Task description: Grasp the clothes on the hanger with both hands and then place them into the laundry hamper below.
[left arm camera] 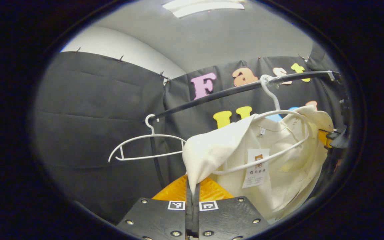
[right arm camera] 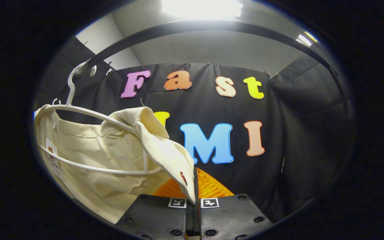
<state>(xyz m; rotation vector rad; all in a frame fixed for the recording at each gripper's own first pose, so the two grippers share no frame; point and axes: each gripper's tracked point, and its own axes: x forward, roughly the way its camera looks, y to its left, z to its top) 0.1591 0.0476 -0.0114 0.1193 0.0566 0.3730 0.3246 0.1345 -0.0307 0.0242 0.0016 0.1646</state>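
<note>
A cream shirt (left arm camera: 278,160) hangs on a white hanger (left arm camera: 272,156) from the black rail (left arm camera: 232,90). My left gripper (left arm camera: 192,190) is shut on the shirt's near shoulder, and the cloth stretches from between its orange fingers (left arm camera: 175,191) up toward the hanger. In the right gripper view the same shirt (right arm camera: 112,156) hangs at the left on its hanger (right arm camera: 88,115). My right gripper (right arm camera: 194,186) is shut on the other shoulder, the fabric pulled tight down into its jaws. The hamper is out of sight.
An empty white hanger (left arm camera: 145,146) hangs on the rail to the left of the shirt in the left gripper view. The rail (right arm camera: 212,26) arcs overhead in the right gripper view. A black stand post (left arm camera: 157,163) drops below the rail.
</note>
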